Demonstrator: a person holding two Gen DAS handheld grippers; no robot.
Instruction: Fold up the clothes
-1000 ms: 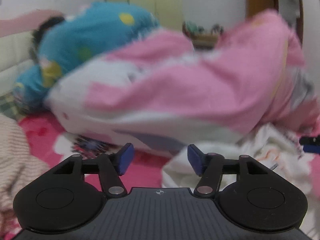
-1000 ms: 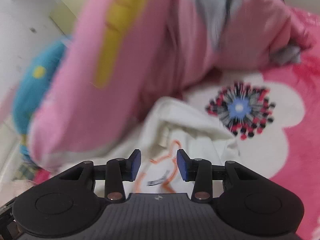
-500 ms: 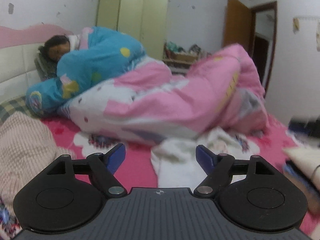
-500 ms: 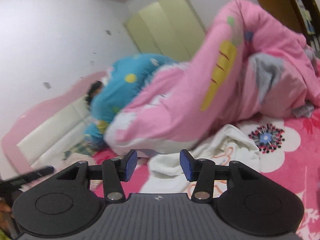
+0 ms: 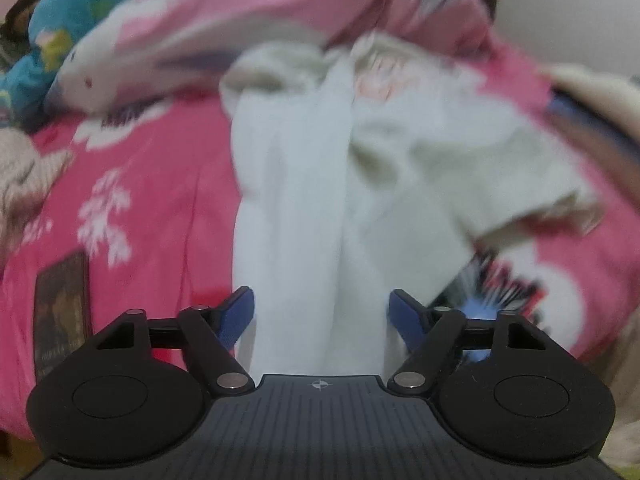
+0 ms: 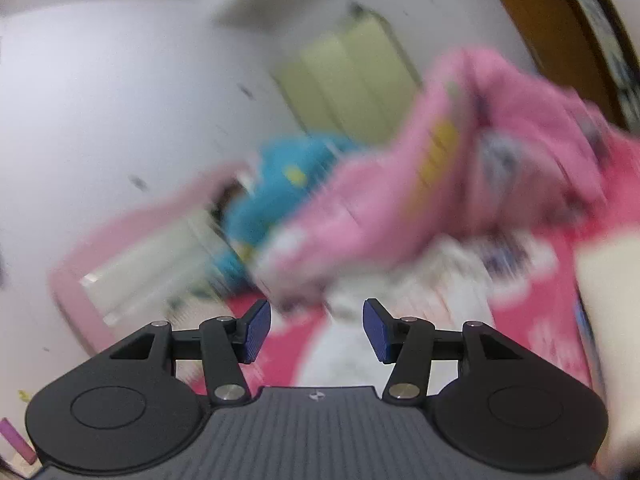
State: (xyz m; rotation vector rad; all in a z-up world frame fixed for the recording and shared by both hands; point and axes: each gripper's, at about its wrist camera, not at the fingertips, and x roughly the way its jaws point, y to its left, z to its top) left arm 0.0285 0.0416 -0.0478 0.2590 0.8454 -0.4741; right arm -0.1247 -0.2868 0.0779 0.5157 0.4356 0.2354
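A crumpled white garment with a faint orange print lies on the pink flowered bedspread. My left gripper points down at it. Its jaws are closing, the blue pads stand apart on either side of a long white fold and do not press it. In the right wrist view the same white garment lies blurred ahead of and below my right gripper. That gripper is held higher, its jaws are opening and nothing is between its pads.
A bunched pink quilt lies behind the garment. A person under a blue quilt lies at the bed's head. A dark book rests on the spread at left, a striped beige cloth beyond it. Cream cloth lies at right.
The left view has tipped down and come close over the white garment, its jaws narrower than half a second ago. The right view has pulled back and risen, its jaws wider.
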